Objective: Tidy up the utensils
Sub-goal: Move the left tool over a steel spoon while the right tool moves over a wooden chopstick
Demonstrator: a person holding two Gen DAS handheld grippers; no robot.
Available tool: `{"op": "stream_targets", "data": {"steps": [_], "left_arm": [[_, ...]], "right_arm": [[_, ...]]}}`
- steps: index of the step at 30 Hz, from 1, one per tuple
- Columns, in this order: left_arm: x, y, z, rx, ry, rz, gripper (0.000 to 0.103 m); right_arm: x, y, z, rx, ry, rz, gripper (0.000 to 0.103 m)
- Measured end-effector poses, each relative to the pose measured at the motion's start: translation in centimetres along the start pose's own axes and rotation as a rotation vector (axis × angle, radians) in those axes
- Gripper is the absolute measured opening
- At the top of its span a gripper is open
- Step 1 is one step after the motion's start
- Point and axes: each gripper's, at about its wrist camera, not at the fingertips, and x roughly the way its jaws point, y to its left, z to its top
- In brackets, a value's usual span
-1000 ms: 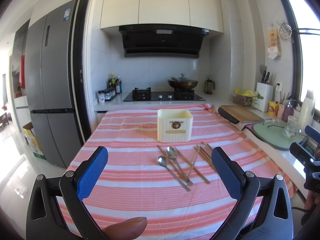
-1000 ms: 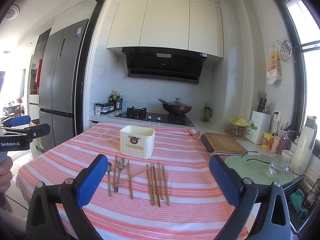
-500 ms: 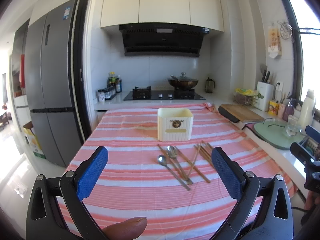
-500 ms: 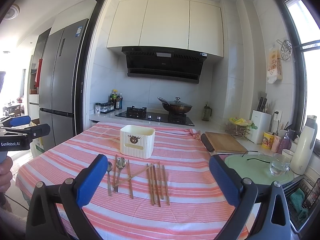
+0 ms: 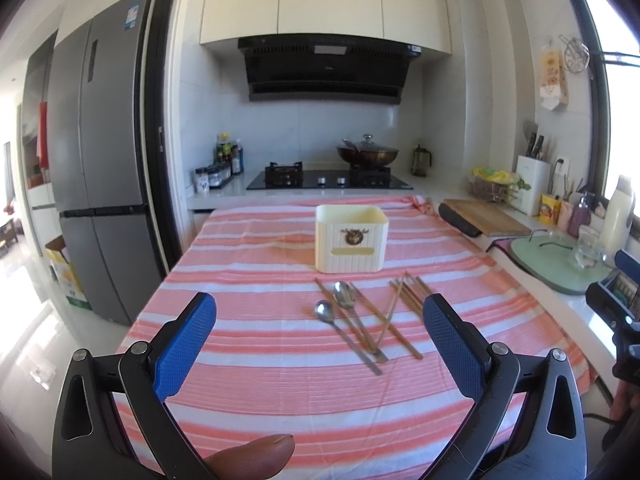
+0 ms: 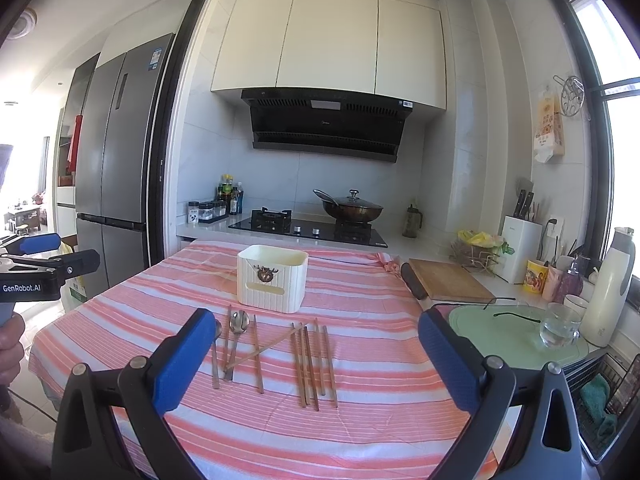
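Our left claw and right claw both hang released and empty, above the near edge of the bench. Just beyond lie two spoons at left and the chopsticks at right, some crossed. We judge that pinching one stick could drag its neighbours or roll them on the cloth. Farther on stands the holder, light-looking; a utensil pushed in at a slant may tip it.
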Motion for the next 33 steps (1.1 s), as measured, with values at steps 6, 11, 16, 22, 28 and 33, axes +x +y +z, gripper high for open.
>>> {"op": "stream_targets", "data": {"steps": [6, 11, 16, 22, 28, 33], "left_arm": [[2.2, 0.5, -0.5, -0.032, 0.073, -0.011, 0.103], [5.8, 0.1, -1.3, -0.041, 0.158, -0.033, 0.103], [11.3, -0.4, -2.5, -0.07, 0.27, -0.05, 0.103], [19.0, -0.8, -4.2, -0.083, 0.37, 0.037, 0.103], [25.5, -0.1, -6.2, -0.176, 0.505, 0.101, 0.103], [28.0, -0.1, -7.1, -0.179, 0.546, 0.178, 0.103]], "right_arm": [[1.0, -0.3, -0.5, 0.008, 0.03, 0.0, 0.103], [2.2, -0.5, -1.1, 0.011, 0.057, 0.005, 0.103], [3.3, -0.8, -1.8, 0.012, 0.08, -0.002, 0.103], [5.0, -2.3, -2.8, 0.022, 0.125, -0.032, 0.103], [6.2, -3.5, -3.8, 0.035, 0.162, -0.04, 0.103], [7.1, -4.4, -4.5, 0.053, 0.188, -0.042, 0.103]]}}
